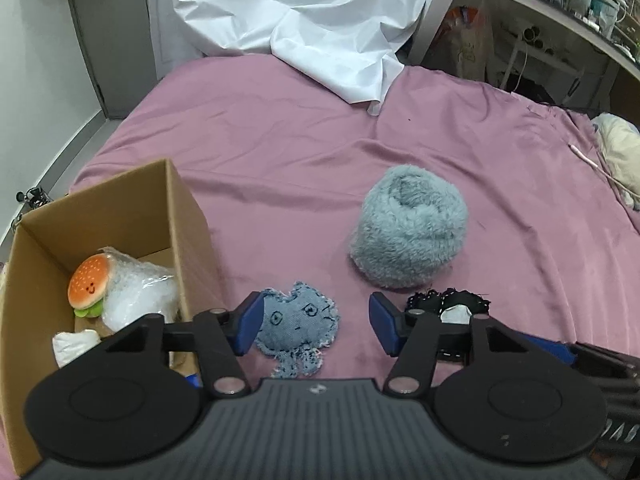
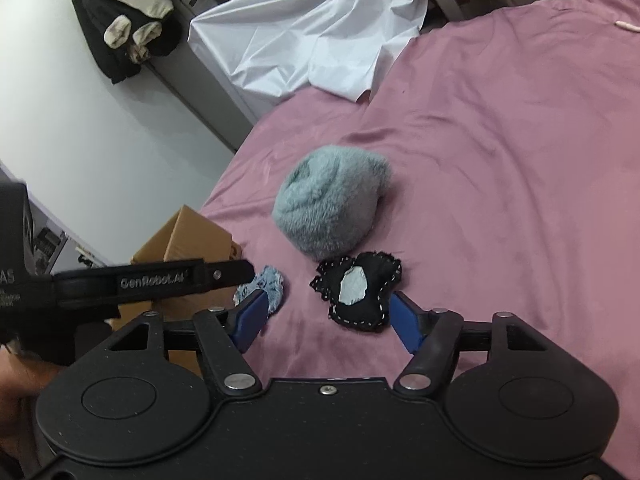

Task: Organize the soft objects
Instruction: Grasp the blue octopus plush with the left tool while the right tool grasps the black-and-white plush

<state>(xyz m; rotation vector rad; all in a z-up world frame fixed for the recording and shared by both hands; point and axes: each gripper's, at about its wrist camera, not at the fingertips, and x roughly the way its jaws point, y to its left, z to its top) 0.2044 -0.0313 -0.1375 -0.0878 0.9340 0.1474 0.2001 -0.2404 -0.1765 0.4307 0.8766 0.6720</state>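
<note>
A denim patch toy with a drawn face (image 1: 298, 326) lies on the pink bed sheet (image 1: 280, 140) between the fingers of my open left gripper (image 1: 314, 326). A fluffy grey-blue hat (image 1: 408, 228) sits just beyond it. A black stitched plush with a grey patch (image 2: 358, 290) lies by my open right gripper (image 2: 328, 320), touching its right finger. The cardboard box (image 1: 188, 220) at the left holds a burger plush (image 1: 88, 284), a clear plastic bag (image 1: 138, 292) and a white soft item (image 1: 74, 344). The denim toy (image 2: 264, 284) and hat (image 2: 328, 204) also show in the right wrist view.
A crumpled white sheet (image 1: 320, 24) lies at the far end of the bed. A cream pillow (image 1: 620, 148) and a cable lie at the right edge. Cluttered shelves (image 1: 560, 8) stand beyond. Dark clothes (image 2: 128, 20) hang on the wall. The left gripper's body (image 2: 120, 284) crosses the right wrist view.
</note>
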